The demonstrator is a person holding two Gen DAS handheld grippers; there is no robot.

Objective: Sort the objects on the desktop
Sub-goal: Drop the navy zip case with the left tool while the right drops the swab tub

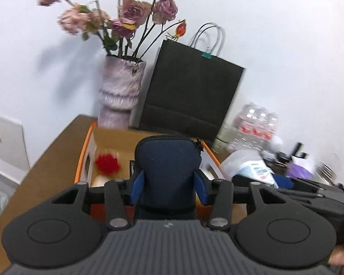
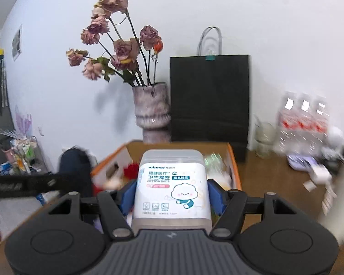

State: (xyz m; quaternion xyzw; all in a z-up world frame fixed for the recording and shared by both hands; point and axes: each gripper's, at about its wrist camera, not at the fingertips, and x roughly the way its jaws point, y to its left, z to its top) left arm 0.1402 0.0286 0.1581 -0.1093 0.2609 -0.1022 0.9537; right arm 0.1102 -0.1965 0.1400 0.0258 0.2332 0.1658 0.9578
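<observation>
My left gripper [image 1: 168, 186] is shut on a navy zip pouch [image 1: 167, 165] and holds it upright over the near edge of an orange-rimmed cardboard box [image 1: 86, 153]. A red fluffy thing [image 1: 107, 163] lies inside the box. My right gripper [image 2: 173, 192] is shut on a clear cotton-bud box with a white label [image 2: 173, 181], held above the same cardboard box [image 2: 235, 167]. The right gripper with the cotton-bud box [image 1: 247, 167] shows at the right of the left wrist view. The pouch [image 2: 74, 171] shows at the left of the right wrist view.
A purple vase of dried roses [image 1: 120, 94] and a black paper bag [image 1: 192, 96] stand against the wall behind the box. Packed water bottles [image 2: 302, 123] and loose small items [image 2: 314, 167] lie at the right on the brown table [image 1: 50, 171].
</observation>
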